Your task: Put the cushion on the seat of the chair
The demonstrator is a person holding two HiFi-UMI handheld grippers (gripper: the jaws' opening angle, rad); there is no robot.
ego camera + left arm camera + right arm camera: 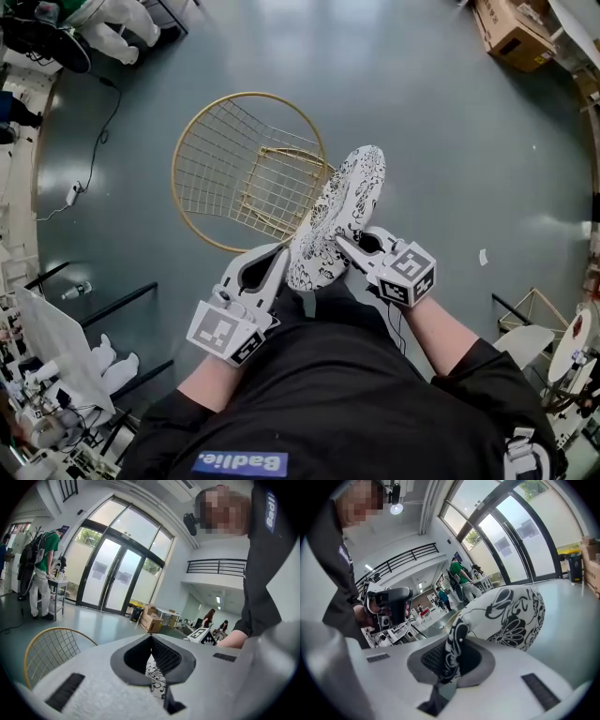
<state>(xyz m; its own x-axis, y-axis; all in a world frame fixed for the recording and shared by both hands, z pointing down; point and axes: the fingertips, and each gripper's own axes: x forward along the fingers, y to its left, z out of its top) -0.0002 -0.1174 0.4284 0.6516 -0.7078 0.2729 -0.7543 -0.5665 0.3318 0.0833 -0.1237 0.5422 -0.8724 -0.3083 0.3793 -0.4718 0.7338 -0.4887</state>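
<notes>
While the patterned cushion [337, 216] hangs in the air, tilted up on its edge, it overlaps the near rim of the gold wire chair [202, 169] in the head view and is not yet on the seat [272, 187]. Both grippers carry it: the left gripper [279, 261] has its jaws pinched on a fold of the lower edge, and the right gripper [350, 246] is clamped shut on the edge opposite. Each grip takes only thin fabric, so a quick swing could pull it free. Released at this tilt, the cushion would likely catch the rim and slide to the floor [450, 141], and a bump could shift the light chair
</notes>
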